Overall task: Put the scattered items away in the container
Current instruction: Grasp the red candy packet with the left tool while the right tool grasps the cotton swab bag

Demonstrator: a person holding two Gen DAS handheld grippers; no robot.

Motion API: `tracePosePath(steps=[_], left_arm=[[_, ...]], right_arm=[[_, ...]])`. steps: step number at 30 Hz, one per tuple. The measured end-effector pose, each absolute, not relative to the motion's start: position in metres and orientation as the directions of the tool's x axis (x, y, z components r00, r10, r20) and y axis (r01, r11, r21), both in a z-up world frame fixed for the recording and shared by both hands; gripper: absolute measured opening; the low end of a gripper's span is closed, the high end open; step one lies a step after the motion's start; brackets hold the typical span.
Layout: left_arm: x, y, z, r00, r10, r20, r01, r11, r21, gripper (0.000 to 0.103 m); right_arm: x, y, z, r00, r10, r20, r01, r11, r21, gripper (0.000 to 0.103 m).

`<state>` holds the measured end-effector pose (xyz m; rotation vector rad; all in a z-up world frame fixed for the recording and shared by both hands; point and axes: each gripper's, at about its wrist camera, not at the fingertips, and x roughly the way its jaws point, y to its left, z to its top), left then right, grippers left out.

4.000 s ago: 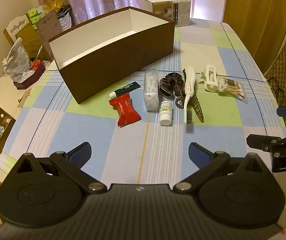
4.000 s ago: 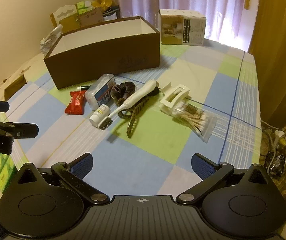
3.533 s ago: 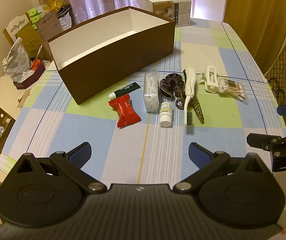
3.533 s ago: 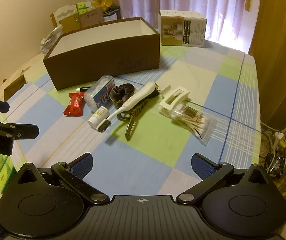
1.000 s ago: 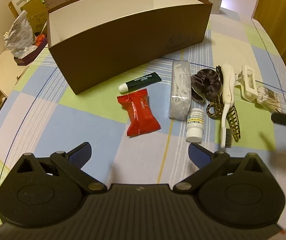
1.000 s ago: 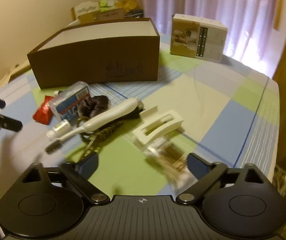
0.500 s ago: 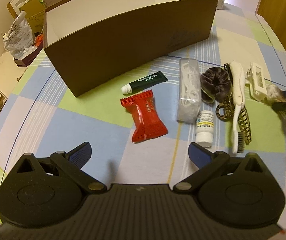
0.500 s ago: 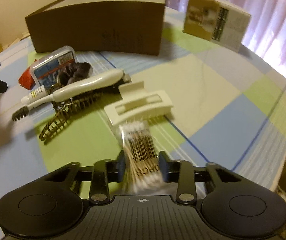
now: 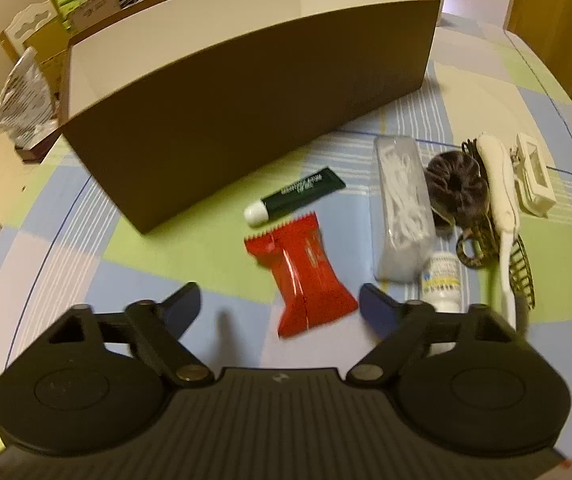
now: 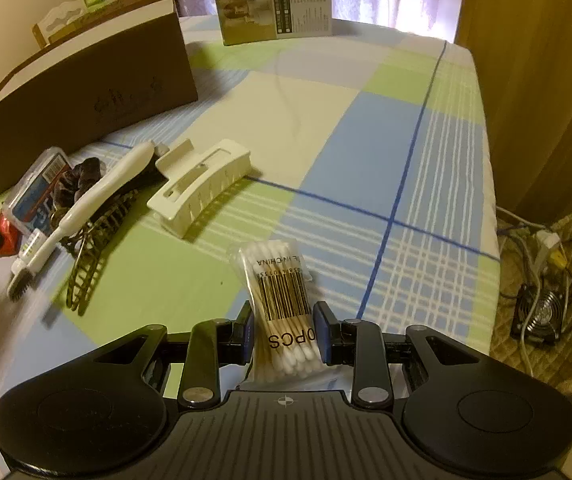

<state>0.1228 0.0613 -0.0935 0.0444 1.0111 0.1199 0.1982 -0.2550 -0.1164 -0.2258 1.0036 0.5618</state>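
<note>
The checked tablecloth (image 10: 365,120) fills both views, and on it the brown box (image 9: 246,92) stands open at about 11 o'clock in the left wrist view; the part of its white inside that shows holds nothing, though its floor is hidden by the near wall. By that sign the tidying has barely begun: every item seen lies outside the box. In the right wrist view the white hair claw (image 10: 202,184) lies at 10 o'clock, with the white brush (image 10: 86,204) and the brown claw clip (image 10: 94,236) farther toward 9 o'clock. The left wrist view shows the clear case (image 9: 401,208) at 1 o'clock, the dark scrunchie (image 9: 455,184) just beside it, the red packet (image 9: 305,276) near the centre, the green tube (image 9: 297,196) at 12 o'clock close to the box wall, and the small white bottle (image 9: 441,280) at 3 o'clock. The right gripper (image 10: 284,332) is clenched on the pack of cotton swabs (image 10: 282,296), pinching its near end; the pack's long axis runs straight away from the camera, far end toward 12 o'clock, and whether it has left the cloth I cannot tell. The left gripper (image 9: 280,304) stands released, jaws spread wide either side of the red packet's near end, gripping nothing.
</note>
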Motion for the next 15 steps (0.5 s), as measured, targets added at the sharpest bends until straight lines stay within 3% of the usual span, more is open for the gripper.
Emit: tracePosePath(steps=[6,10,15], left_arm=[[0.139,0.068,-0.104,0.522,0.073,-0.850,-0.042,0.997,0.060,0.063],[0.142,0.066,-0.108,0.515,0.040,-0.856,-0.002,0.999,0.045,0.043],[0.140,0.064,-0.111,0.517,0.008,-0.856,0.040,0.999,0.034,0.028]], right_arm=[[0.193,-0.257,-0.114,0.421,0.328,-0.845,-0.527,0.847,0.066,0.028],[0.190,-0.257,-0.115,0.425,0.322,-0.846,-0.524,0.849,0.059,0.028],[0.183,-0.256,-0.114,0.422,0.318,-0.849,-0.526,0.849,0.056,0.028]])
